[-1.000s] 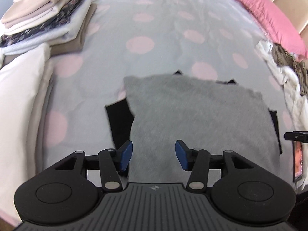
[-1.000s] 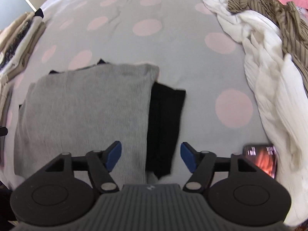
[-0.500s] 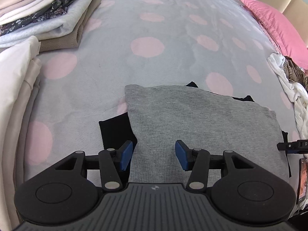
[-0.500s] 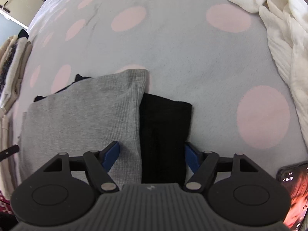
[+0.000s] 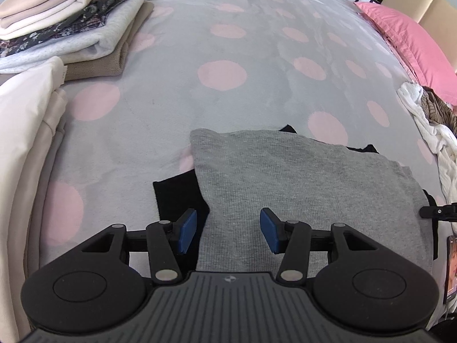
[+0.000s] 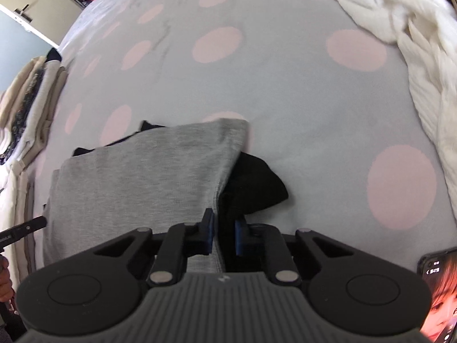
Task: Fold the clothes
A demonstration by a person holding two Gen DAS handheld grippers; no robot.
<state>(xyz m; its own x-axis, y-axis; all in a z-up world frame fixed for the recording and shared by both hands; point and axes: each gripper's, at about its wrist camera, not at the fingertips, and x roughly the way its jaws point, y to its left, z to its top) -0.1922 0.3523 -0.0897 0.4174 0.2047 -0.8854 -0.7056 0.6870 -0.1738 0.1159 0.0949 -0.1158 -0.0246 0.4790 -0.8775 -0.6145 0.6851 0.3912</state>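
Left tongs (image 5: 228,231) at bottom centre of the left wrist view, blue pads spread wide, holding nothing, poised just above the near left part of the grey folded garment (image 5: 300,188). Left pad over the black garment (image 5: 177,191) peeking out from under the grey one, right pad over grey fabric.

Grey folded garment in the lower middle of both frames, lying flat on the polka-dot bedspread (image 5: 222,65), with black cloth showing past its left edge, far edge and right edge in the left wrist view.

Right tongs (image 6: 224,235) at bottom centre of the right wrist view, pads drawn close together and pinching the near right edge of the grey garment along with the black layer beside it; exact split between the two fabrics in the grip hard to tell. Black cloth bulging out to the right of the grip, crumpled into a rounded point. Slight blur across this frame.

Stack of folded clothes (image 5: 65,20) in the upper left of the left wrist view. Cream folded bedding (image 5: 22,148) along the left edge. Pink pillow (image 5: 414,45) at upper right. White and striped unfolded clothes (image 6: 408,43) heaped at the upper right of the right wrist view. Phone (image 6: 440,294) with lit screen at lower right corner.
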